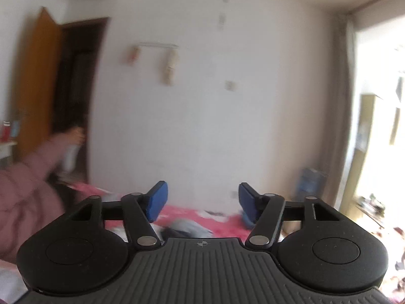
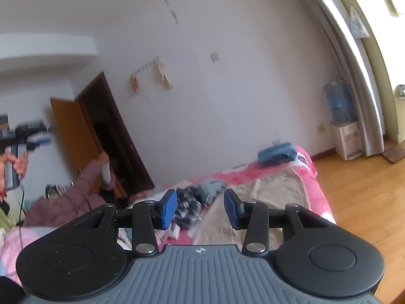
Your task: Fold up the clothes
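Both grippers, left (image 1: 203, 200) and right (image 2: 200, 207), are raised, jaws apart, nothing held. Unfolded clothes pile (image 2: 200, 197) is seen below and beyond the right fingertips on the bed (image 2: 314, 192); right hand judged nearer.

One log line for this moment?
left gripper: open, empty | right gripper: open, empty | unfolded grey-black clothes pile: on pink bed
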